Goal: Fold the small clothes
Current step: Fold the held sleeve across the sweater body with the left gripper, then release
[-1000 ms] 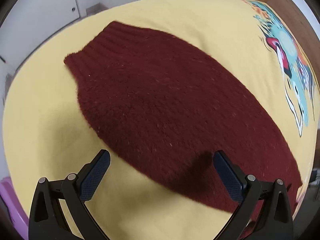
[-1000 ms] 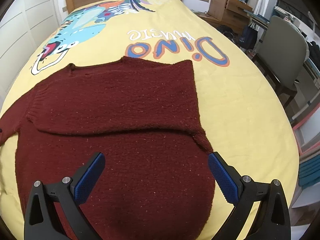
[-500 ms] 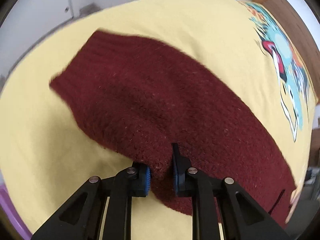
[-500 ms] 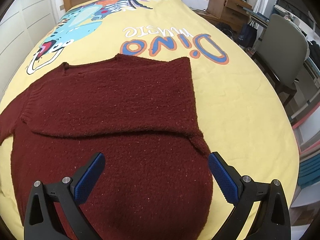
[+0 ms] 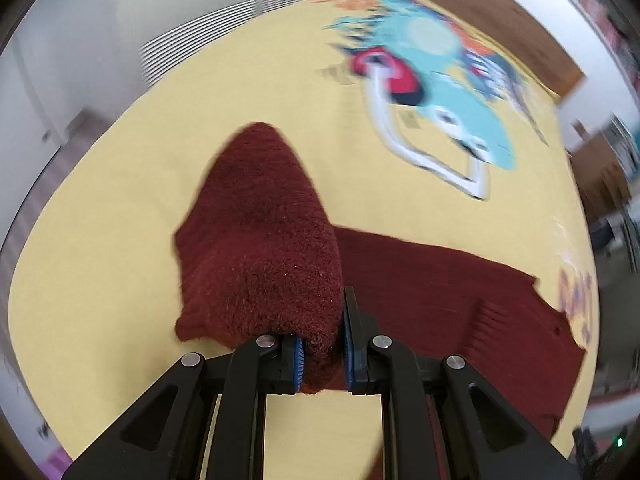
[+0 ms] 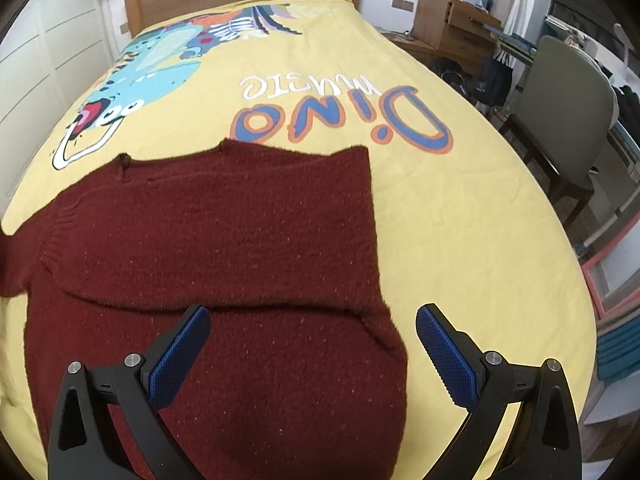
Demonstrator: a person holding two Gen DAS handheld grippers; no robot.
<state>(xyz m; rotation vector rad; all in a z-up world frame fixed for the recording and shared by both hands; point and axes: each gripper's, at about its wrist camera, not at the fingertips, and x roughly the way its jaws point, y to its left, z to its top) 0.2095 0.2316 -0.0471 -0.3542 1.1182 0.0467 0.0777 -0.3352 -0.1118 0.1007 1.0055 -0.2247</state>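
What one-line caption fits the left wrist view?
Left gripper shut on a dark red knitted sweater's sleeve, lifted above the yellow dinosaur-print bedspread.

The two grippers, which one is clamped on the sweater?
The left gripper: its pads pinch the dark red sweater. The right gripper hangs open above it.

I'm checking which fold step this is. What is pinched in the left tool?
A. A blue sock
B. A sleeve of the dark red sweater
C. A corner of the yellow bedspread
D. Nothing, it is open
B: in the left wrist view the left tool is shut on the sleeve of the dark red sweater, lifted off the yellow bedspread.
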